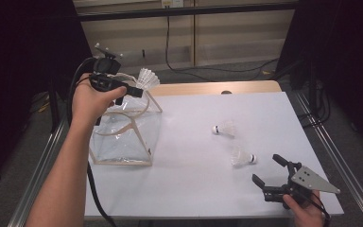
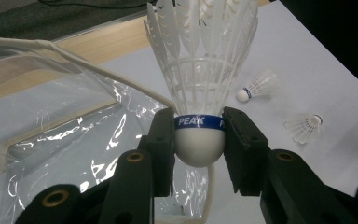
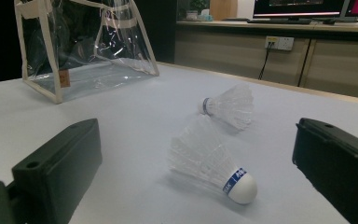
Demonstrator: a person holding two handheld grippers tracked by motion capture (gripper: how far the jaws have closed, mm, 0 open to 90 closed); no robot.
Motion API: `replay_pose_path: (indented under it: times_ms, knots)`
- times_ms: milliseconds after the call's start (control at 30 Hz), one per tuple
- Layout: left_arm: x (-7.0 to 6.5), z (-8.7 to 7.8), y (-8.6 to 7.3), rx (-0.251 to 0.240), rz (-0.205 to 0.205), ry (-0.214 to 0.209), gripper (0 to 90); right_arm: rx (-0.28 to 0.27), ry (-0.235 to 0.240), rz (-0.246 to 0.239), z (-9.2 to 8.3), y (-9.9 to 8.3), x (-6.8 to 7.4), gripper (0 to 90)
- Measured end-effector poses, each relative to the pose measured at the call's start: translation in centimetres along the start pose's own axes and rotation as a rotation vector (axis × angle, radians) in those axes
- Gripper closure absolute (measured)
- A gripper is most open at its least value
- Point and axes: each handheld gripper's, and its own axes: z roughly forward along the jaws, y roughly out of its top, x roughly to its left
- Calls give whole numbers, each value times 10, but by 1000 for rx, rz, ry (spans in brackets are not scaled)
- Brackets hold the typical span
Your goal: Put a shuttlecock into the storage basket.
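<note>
The black left tongs (image 2: 199, 140) are showing against a white shuttlecock (image 2: 200, 70) with a blue band lettered in white, while the clear bag (image 1: 123, 137) trimmed in cream is sitting near the left edge of the white table (image 1: 194, 189), whose far edge is showing pale wood.

A black cable (image 1: 169, 42) hangs down the wooden wall (image 1: 236, 33) behind the white table (image 1: 189, 156).
</note>
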Motion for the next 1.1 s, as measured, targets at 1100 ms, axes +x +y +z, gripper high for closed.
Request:
replay_pose_path:
  times_ms: [1100]
  knots:
    - [13,-5,1,-7,-37,50,657,0,-4,2,-1,0,0,9]
